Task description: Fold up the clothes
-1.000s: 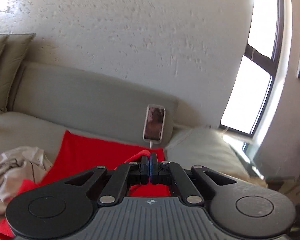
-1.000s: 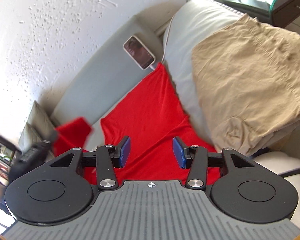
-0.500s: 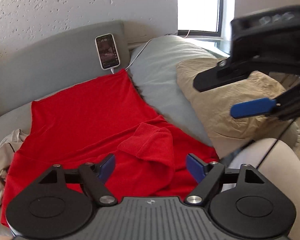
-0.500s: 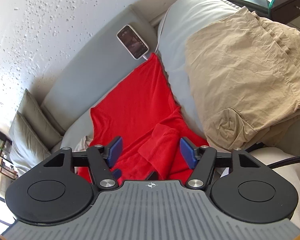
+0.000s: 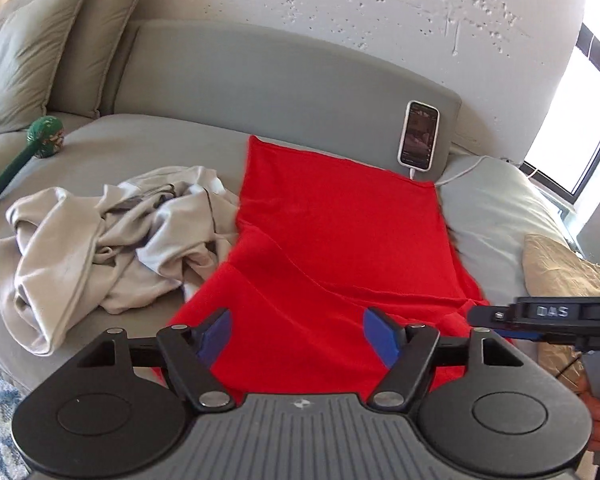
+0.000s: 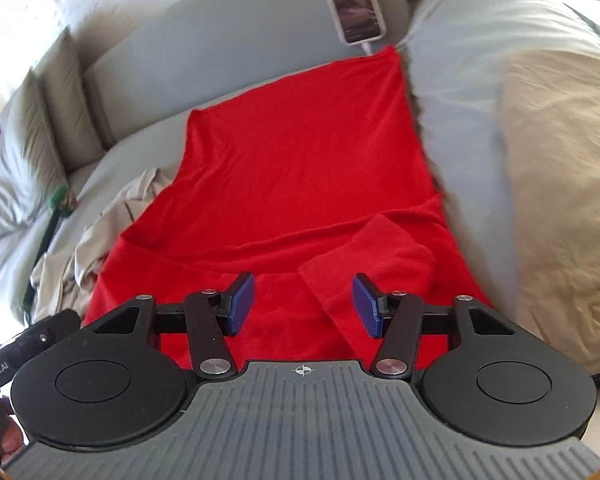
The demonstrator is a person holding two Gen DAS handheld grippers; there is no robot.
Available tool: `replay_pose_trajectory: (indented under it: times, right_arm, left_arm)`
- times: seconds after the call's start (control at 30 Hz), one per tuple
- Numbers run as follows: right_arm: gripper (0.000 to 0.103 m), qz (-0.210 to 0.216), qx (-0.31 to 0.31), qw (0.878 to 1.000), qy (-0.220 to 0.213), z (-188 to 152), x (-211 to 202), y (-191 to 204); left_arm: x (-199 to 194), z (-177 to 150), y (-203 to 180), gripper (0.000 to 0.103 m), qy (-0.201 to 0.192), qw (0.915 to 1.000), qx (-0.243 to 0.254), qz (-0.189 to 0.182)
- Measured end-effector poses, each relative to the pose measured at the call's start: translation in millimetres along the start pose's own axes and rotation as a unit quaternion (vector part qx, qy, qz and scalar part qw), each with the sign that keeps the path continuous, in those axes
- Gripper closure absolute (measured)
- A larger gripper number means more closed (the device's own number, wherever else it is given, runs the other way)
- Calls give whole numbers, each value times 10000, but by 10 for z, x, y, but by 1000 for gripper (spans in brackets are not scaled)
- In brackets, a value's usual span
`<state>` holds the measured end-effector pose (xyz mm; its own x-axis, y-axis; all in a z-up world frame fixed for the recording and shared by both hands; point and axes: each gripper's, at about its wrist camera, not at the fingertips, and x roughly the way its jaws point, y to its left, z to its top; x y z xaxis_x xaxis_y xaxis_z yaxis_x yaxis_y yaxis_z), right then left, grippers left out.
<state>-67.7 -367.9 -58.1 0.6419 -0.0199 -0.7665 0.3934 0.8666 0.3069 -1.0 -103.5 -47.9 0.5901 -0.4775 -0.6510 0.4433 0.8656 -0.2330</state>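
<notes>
The red shirt (image 5: pixel 340 240) lies spread flat on the sofa (image 5: pixel 260 80), from the front edge up to the backrest, so it is easy to fold. One sleeve (image 6: pixel 364 264) is already turned in. The left gripper (image 5: pixel 296 338) and the right gripper (image 6: pixel 303 304) have just been closing a little but hold nothing, hanging over the front part of the shirt. A pile of pale clothes (image 5: pixel 112 236) waits beside it.

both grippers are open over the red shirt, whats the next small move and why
Probably lower the right gripper onto the folded-over red flap lying between its open jaws, which have just been closing, and pinch its edge. The red shirt lies spread flat on the sofa, but that flap sits skewed near the right side. The left gripper hangs open, jaws just closing on nothing.
</notes>
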Motion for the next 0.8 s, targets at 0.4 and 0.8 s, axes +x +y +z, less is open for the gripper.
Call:
replay_pose_trajectory:
  times: [0.4,0.8]
  right_arm:
    - [95,-1004,-702,9924,128,-76,373,109]
    - [96,-139,1251,9815,-1446,43,-701,-489]
  left_arm:
    - [626,-137,-42,66,1076,9934,-94,390]
    - [500,-116,102,66,788,9919,-622,774]
